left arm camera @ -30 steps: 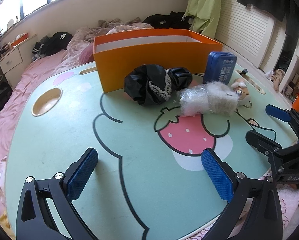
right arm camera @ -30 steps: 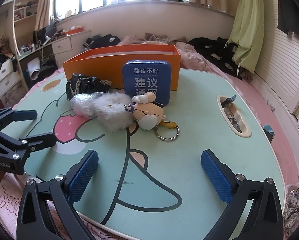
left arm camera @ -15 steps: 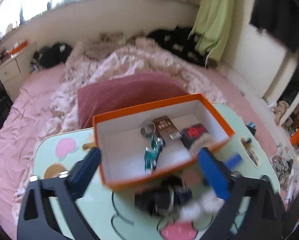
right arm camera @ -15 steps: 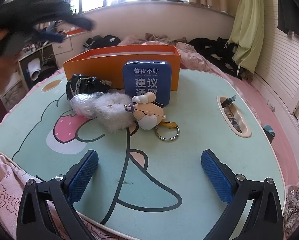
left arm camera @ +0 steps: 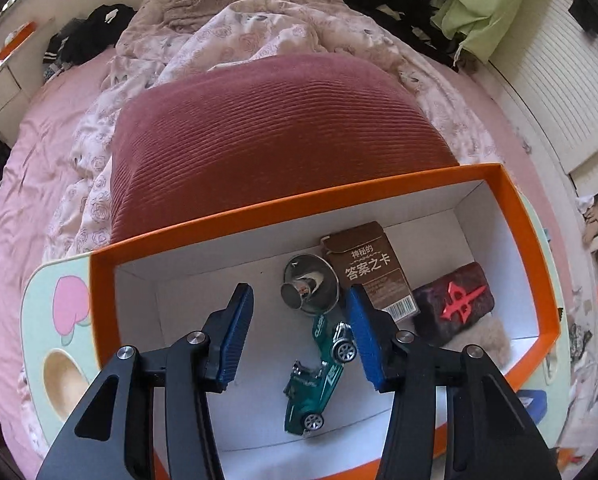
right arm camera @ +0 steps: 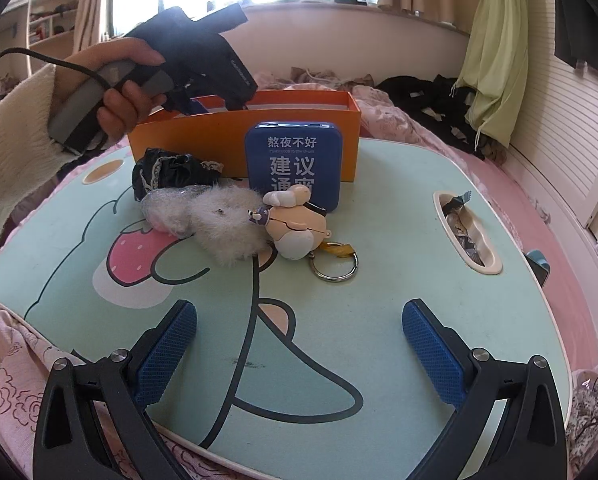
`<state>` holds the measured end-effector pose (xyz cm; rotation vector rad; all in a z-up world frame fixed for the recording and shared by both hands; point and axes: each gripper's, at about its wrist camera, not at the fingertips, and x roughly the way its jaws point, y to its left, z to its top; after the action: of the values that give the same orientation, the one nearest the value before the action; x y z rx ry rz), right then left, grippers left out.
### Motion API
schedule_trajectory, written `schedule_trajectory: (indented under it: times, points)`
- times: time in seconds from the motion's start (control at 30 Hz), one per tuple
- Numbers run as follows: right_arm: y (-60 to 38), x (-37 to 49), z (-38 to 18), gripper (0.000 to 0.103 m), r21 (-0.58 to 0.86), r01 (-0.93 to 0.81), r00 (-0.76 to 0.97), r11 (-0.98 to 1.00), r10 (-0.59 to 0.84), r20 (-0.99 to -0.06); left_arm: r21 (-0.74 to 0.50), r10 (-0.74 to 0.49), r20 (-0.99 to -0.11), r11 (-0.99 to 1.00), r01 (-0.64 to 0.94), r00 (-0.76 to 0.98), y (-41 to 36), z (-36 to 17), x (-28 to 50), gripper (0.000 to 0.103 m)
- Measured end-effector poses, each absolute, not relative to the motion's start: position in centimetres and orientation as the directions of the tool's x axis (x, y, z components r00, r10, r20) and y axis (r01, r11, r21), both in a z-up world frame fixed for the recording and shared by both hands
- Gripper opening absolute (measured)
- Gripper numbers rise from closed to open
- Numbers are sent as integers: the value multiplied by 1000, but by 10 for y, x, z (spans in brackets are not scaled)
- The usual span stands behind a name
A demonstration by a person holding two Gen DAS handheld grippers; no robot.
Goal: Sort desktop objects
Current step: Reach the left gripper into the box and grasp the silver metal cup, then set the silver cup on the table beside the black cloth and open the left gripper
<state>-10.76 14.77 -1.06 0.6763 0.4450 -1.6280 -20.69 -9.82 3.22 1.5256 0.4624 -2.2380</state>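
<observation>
Green toy car on its side, lengthwise along empty, closing left tool above orange box.

left gripper arms: we lose both past the bottom edge of its own view.
green toy car: its right side sits behind the right finger; lettering too small for us to read.
dark pouch: near corner hidden behind that same finger.
orange box interior: from the right wrist we cannot see inside; the left fingertips vanish behind its near wall.
blue tin: bottom line of print covered by the figure keychain.
right gripper arms: cut off below.
</observation>
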Motion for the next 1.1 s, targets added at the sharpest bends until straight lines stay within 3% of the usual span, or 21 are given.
schedule_trajectory:
  times: [0.17,0.27,0.53,0.6,0.77,0.93,1.1]
  points:
    - [148,-107,-11,103,87,982,-73,-170,-755,-652,-50,-139,-934,-860,507,-328,-103,32,-217,49]
    - [148,-108,-11,103,87,982,-73,-170,-755,-652,-82,-113,-930,-864,497,-350,-106,31,-218,39]
    - [148,-109,-11,103,88,982,-72,-169,-755,-652,-53,-136,-939,-850,523,-317,-118,24,-212,39]
    - [148,-109,-12,103,87,982,-72,-169,-755,-651,-52,-134,-940,-852,521,-313,-120,20,-213,31]
    - [148,-109,-12,103,87,982,-71,-168,-756,-651,-53,-151,-927,-855,516,-344,-118,23,-207,31]
    - [147,-109,-11,103,87,982,-71,-167,-756,-651,-79,-174,-871,-874,480,-460,-106,61,-178,31]
    - [147,-110,-11,103,87,982,-72,-167,-757,-650,-118,-123,-783,-933,339,-610,-54,101,-117,31]
